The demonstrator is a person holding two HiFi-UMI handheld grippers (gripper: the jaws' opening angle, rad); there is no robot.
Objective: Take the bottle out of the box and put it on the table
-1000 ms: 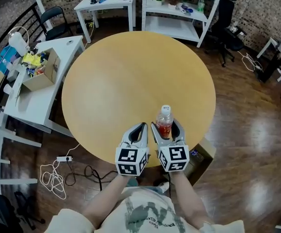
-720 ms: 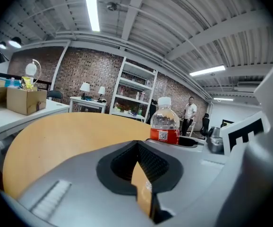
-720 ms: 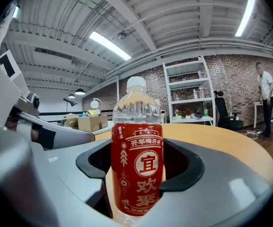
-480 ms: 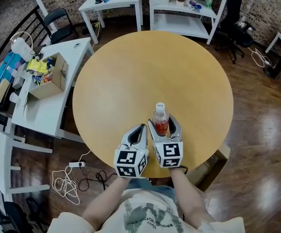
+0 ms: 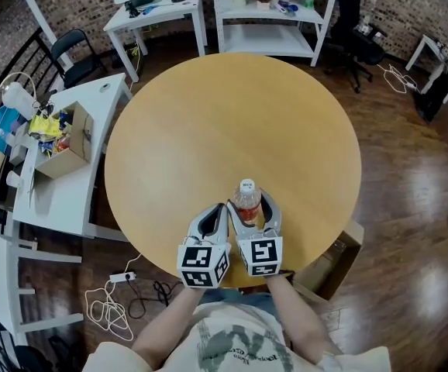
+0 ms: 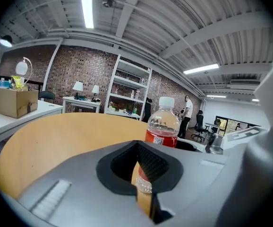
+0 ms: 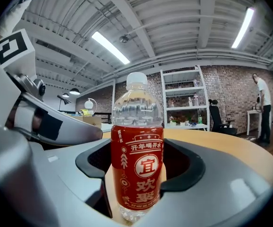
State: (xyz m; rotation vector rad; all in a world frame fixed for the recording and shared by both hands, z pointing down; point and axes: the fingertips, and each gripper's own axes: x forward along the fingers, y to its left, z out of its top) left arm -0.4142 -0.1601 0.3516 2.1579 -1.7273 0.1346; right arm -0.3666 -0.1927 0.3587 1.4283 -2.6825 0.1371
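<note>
Red-labelled bottle stands at the near edge of the table, pinched by the right gripper. The left gripper is pressed together, empty. Placing looks nearly done; next, letting go.

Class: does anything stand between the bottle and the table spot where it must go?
Nothing visible does. The bottle sits in the right tool over bare table; the left tool is beside it, not under it.
</note>
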